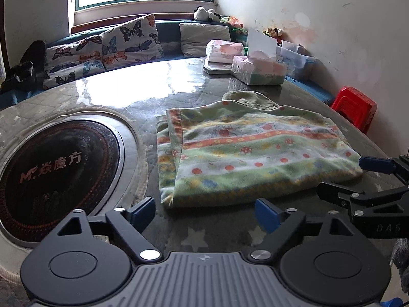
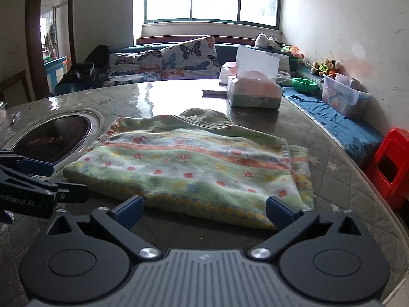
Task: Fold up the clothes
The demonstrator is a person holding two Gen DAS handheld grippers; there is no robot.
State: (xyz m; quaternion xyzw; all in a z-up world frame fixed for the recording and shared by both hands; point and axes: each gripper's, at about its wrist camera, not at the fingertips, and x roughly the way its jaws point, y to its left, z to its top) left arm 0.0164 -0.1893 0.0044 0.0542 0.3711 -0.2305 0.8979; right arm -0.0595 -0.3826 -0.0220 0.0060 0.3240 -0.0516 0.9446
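Folded garment on a round table, seen from 2 wrist cameras. Its sleeves are tucked out of sight, and only a plain green hood or collar part shows past the far edge, toward 12 o'clock; which of the two it is cannot be told. The long axis runs from 9 to 3 o'clock, parallel to the patterned stripes. The left gripper sits at the garment's near edge with jaws spread wide, grasping nothing. The right gripper is likewise released and empty. An inset cooktop lies at 9 o'clock, partly cut off by the left gripper's body. A tissue box stands beyond.
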